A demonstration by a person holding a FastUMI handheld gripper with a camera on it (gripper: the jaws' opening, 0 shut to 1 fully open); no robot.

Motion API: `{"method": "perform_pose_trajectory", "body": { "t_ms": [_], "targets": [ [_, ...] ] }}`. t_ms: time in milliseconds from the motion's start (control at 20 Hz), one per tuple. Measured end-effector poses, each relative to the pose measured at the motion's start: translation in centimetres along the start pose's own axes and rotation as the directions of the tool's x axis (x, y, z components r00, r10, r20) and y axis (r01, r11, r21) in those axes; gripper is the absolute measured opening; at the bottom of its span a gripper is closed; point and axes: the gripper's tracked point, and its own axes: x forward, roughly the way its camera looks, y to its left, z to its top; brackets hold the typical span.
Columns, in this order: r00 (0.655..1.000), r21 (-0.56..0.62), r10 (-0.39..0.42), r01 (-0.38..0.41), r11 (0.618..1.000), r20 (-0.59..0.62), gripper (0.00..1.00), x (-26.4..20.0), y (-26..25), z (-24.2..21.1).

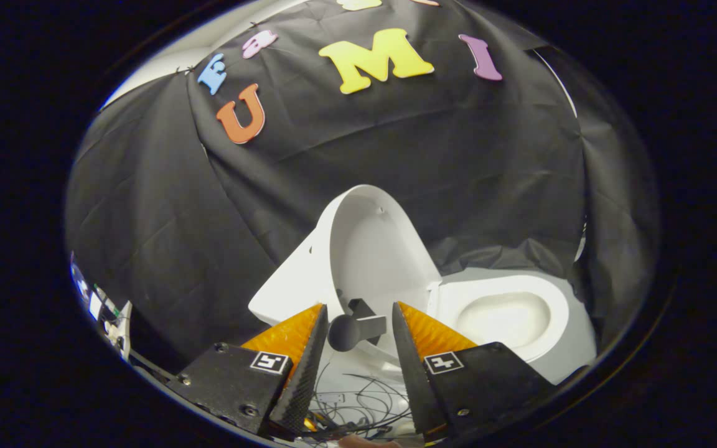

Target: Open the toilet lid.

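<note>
no readable text, only coded square markers.

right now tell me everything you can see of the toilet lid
The toilet lid is white, smooth and glossy, like plastic, an oval shell with a raised rim. It stands swung up, its hollow inner face turned toward the camera, hinged beside the seat and backed by the black cloth. A dark knob handle sticks out from its front edge, lying between the fingers of the open tongs; whether they touch it is unclear.

Claw (358, 339) with wedge fingers, square coded markers, screws, loose thin cables
</note>
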Motion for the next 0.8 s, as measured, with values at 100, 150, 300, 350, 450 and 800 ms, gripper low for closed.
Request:
{"method": "perform_pose_trajectory", "body": {
  "t_ms": [100,150,300,350,450,800],
  "targets": [
    [0.999,-0.048,-0.020,0.022,0.999,0.044,0.65,-2.2,-1.0,1.0],
    [0.997,-0.073,-0.031,0.036,0.997,0.073,0.66,-3.5,-1.5,1.8],
    [0.984,-0.134,-0.065,0.088,0.987,0.163,0.66,-7.5,-3.7,3.6],
    [0.979,-0.146,-0.074,0.103,0.984,0.191,0.66,-8.9,-4.5,4.0],
    [0.964,-0.180,-0.096,0.143,0.973,0.246,0.66,-11.7,-5.5,4.9],
    [0.901,-0.160,-0.192,0.272,0.949,0.390,0.66,-19.8,-12.3,6.5]
  ]
}}
